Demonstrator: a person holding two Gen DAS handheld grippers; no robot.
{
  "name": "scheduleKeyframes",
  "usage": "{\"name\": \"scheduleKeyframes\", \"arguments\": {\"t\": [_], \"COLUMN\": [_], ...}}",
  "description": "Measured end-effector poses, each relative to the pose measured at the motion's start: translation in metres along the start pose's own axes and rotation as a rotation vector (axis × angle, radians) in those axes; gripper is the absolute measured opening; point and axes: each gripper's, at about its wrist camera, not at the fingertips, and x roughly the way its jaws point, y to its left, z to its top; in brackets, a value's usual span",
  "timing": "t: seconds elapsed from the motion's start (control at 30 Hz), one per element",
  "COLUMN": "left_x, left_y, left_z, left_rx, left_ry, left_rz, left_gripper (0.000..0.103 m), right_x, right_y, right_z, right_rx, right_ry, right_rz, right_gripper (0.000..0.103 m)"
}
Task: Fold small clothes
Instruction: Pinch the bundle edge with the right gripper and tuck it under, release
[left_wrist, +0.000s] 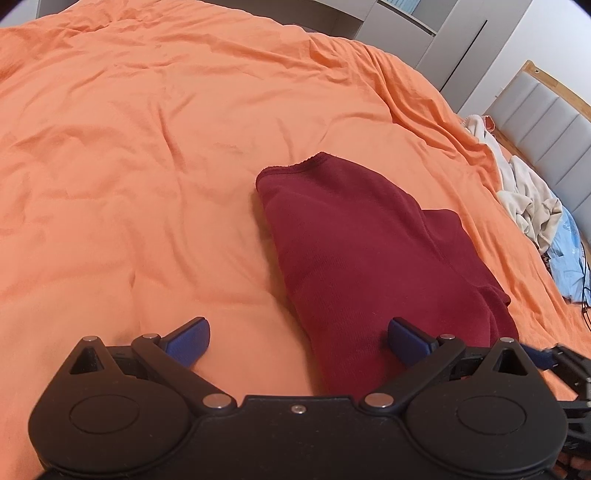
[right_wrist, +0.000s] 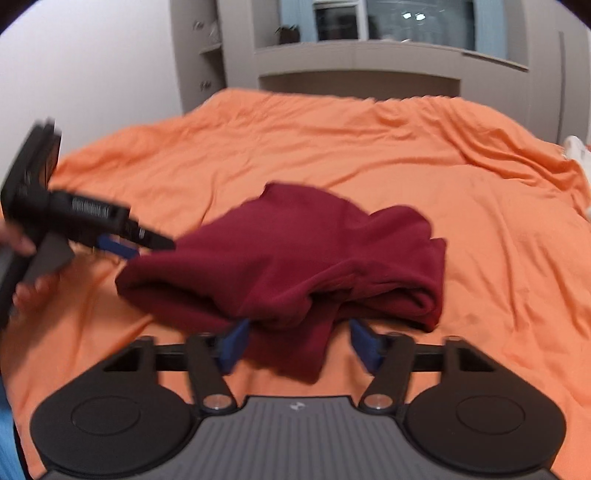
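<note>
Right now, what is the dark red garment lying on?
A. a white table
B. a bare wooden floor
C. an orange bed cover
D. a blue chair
C: the folded dark red garment rests on the wrinkled orange bed cover, which spreads around it on all sides in both views.

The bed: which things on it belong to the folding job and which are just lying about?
Part of the job:
- dark red garment, folded
- left tool, open
- right tool, open

Lying about:
- cream clothes at the bed's edge
- light blue cloth
- orange cover
</note>
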Motion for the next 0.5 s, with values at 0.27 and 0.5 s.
{"name": "scheduleKeyframes", "arguments": {"t": [0.27, 0.5], "left_x": [-0.003, 0.003], "left_y": [-0.002, -0.009], "left_z": [-0.002, -0.01], "left_rx": [0.011, 0.053], "left_ry": [0.005, 0.024], "left_rz": [-0.002, 0.018], "left_gripper": [0.102, 0.102], "right_x": [-0.001, -0.004], "right_y": [0.008, -0.003], "right_z": [-0.001, -0.013], "right_rx": [-0.017, 0.035], "right_ry": [-0.045, -0.022], "right_rz": [-0.067, -0.068], "right_gripper": [0.002, 0.002]}}
